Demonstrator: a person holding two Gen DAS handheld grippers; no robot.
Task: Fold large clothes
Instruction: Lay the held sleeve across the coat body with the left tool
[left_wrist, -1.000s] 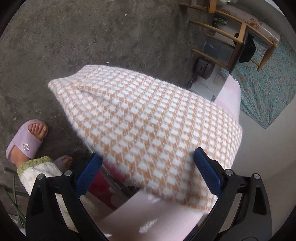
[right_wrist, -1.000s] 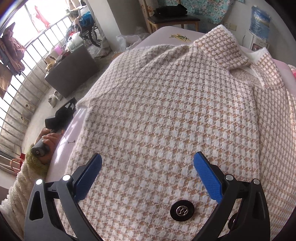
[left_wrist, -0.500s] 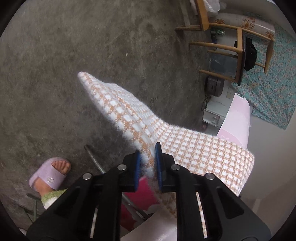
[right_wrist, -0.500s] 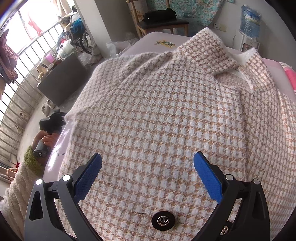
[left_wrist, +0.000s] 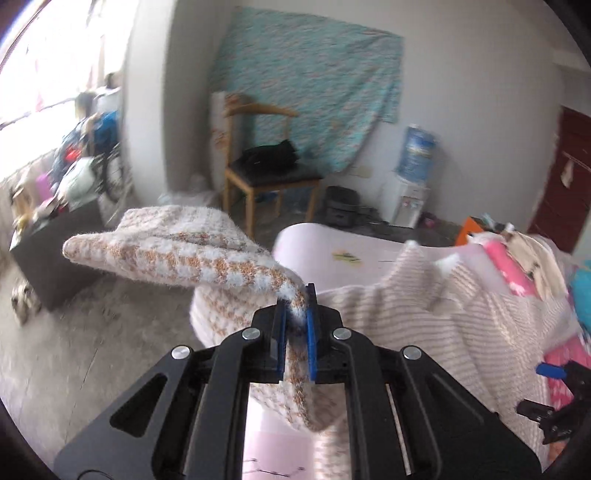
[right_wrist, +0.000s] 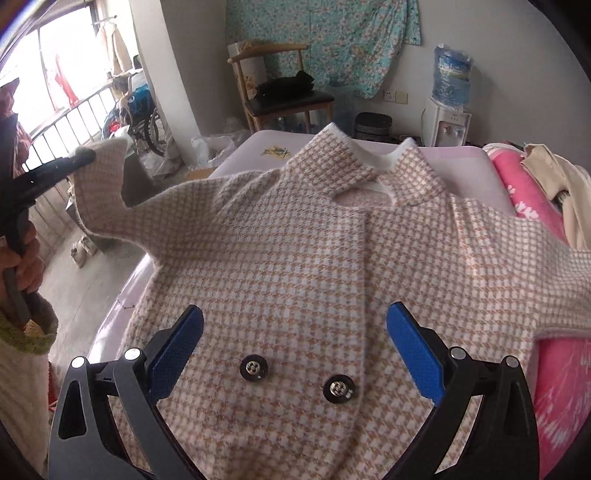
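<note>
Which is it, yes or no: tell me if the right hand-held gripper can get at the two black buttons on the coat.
Probably yes. The right hand-held gripper hangs open above the coat, and both black buttons lie bare on the cloth between its blue pads. Nothing covers them; the left hand-held gripper is off to the side, shut on the sleeve.

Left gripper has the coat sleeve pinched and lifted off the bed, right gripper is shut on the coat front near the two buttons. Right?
Not quite. The right gripper is open, its jaws apart over the coat by the buttons, as the right wrist view shows. The left gripper does pinch the lifted sleeve.
</note>
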